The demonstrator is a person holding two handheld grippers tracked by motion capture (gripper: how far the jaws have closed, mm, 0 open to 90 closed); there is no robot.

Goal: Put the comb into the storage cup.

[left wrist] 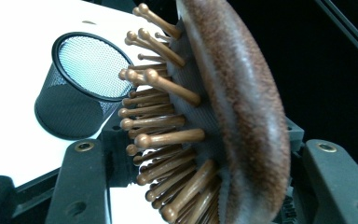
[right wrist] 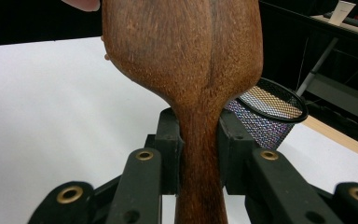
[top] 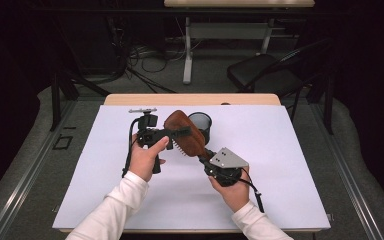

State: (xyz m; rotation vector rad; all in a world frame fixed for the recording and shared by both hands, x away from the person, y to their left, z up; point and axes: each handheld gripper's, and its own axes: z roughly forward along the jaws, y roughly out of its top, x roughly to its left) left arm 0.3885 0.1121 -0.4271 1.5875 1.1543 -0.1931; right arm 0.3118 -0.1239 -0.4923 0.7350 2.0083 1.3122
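Both white-sleeved forearms enter from six o'clock; the left gripper (top: 177,133) points toward three o'clock, the right gripper (top: 205,153) toward eleven, both clamped

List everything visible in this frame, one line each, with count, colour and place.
hairbrush: one, brown wood, held above the table centre, handle in the right gripper, head between the left gripper's jaws
mesh cup: one, black, behind the brush
table cover: one, white
table: one, light wood edge
chair: one, black, background right
left gripper: black, closed on the brush head
right gripper: black, gripping the handle
sleeves: two, white
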